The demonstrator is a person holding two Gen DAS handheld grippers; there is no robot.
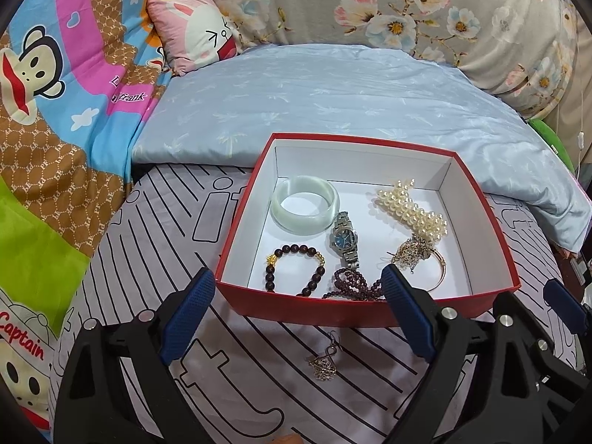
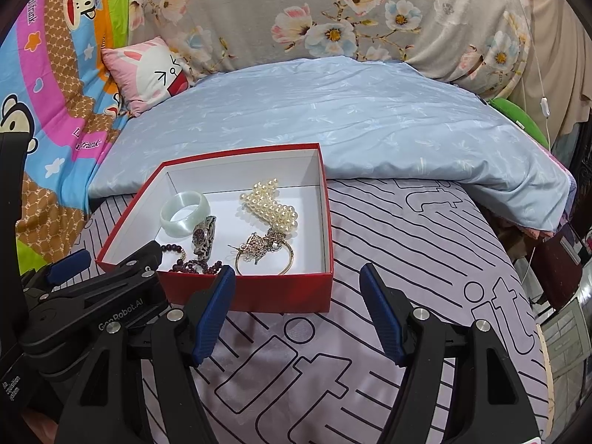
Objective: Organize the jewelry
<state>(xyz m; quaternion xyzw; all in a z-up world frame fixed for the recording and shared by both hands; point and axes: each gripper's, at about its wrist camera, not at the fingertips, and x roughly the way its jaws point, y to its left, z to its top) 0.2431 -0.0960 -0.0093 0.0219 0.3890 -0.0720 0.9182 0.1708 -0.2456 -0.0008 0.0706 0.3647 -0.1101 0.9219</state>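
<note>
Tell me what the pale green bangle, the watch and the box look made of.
Bangle: likely jade or glass, since it is milky, translucent and glossy. Watch: polished silver-toned metal, with shiny bracelet links and a blue dial. Box: apparently cardboard, red outside and matte white inside, with thin folded walls.

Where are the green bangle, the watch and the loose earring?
green bangle [image 1: 304,203], left wrist view, its near rim.
watch [image 1: 343,239], left wrist view, its blue dial.
loose earring [image 1: 324,364], left wrist view, its gold pendant.

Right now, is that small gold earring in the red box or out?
Out. The earring lies on the striped sheet in front of the red box.
</note>
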